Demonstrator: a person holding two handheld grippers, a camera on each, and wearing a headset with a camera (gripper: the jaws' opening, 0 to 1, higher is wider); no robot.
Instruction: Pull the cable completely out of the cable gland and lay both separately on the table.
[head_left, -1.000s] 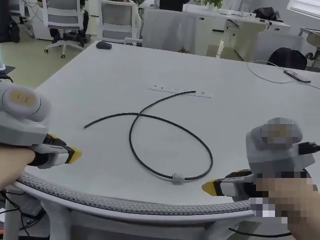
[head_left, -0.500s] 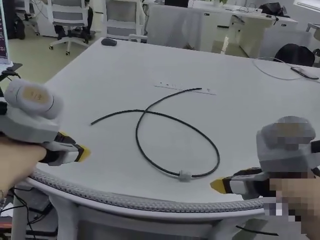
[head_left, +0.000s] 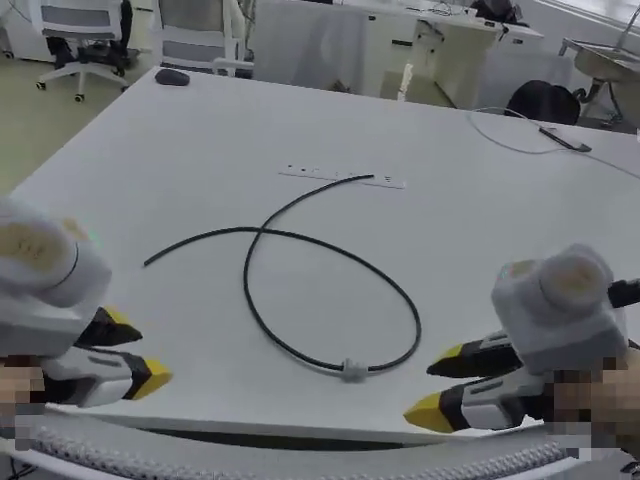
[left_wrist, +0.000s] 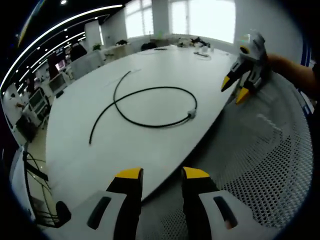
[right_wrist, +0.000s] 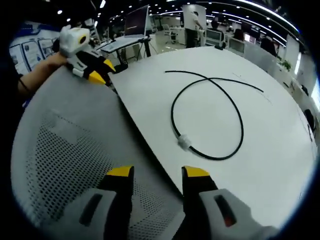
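A black cable (head_left: 246, 283) lies in a loop on the white table (head_left: 470, 230), its ends crossing at the far side. The small grey cable gland (head_left: 351, 369) sits on the cable at the near side of the loop. My left gripper (head_left: 140, 348) hovers open at the table's near-left edge, well apart from the cable. My right gripper (head_left: 428, 388) is open just right of the gland, holding nothing. The left gripper view has its gripper (left_wrist: 162, 173) low, the gland (left_wrist: 190, 114) ahead. From the right gripper (right_wrist: 157, 172) the gland (right_wrist: 184, 142) is close.
A grey mesh chair back (right_wrist: 65, 145) stands between me and the table's near edge. A white strip (head_left: 343, 177) lies beyond the loop, a computer mouse (head_left: 172, 76) at the far left, a thin pale cable (head_left: 505, 145) at the far right. Office chairs stand behind.
The head camera has shifted down and closer. Cable and gland lie as before. Both grippers' yellow-tipped jaws now show clearly spread apart near the table's edge.
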